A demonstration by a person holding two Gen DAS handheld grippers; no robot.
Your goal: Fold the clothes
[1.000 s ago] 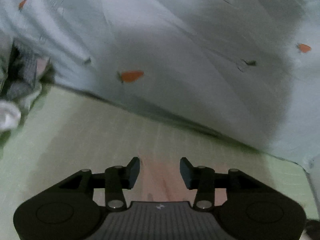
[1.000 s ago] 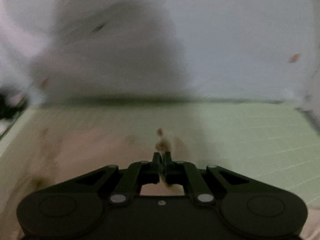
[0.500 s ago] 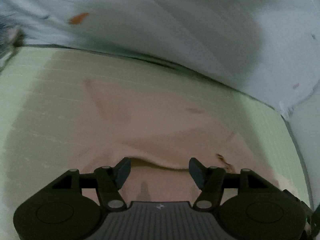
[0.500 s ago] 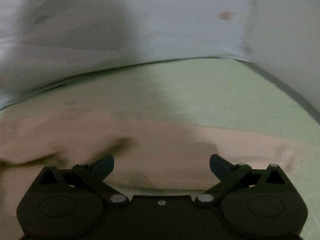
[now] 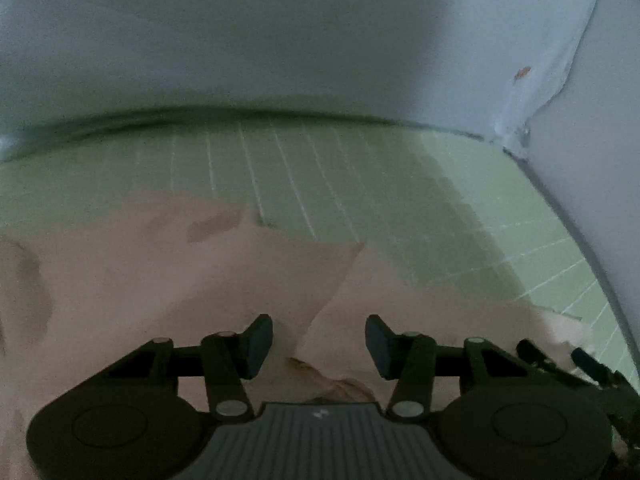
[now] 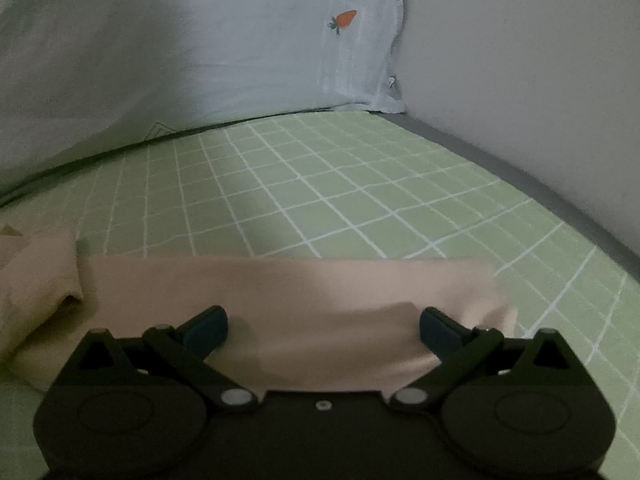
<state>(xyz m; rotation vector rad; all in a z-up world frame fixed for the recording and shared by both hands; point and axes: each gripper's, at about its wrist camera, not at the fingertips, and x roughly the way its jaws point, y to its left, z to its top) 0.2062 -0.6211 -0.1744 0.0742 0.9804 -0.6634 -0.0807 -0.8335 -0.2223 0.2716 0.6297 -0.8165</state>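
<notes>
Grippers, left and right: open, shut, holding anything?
Left gripper: open, holding nothing, above the pink garment.
Right gripper: open wide, holding nothing, over the same garment.

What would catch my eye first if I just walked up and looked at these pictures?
Probably the peach-pink garment spread on the green checked sheet, just ahead of both open grippers: the right hand-held gripper and the left hand-held gripper. Behind stands a pale blue cloth dotted with little orange carrots.

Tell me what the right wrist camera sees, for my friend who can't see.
The open right gripper hovers over a folded peach cloth garment lying on a green checked bedsheet. Behind stands a pale blue pillow with a carrot print.
</notes>
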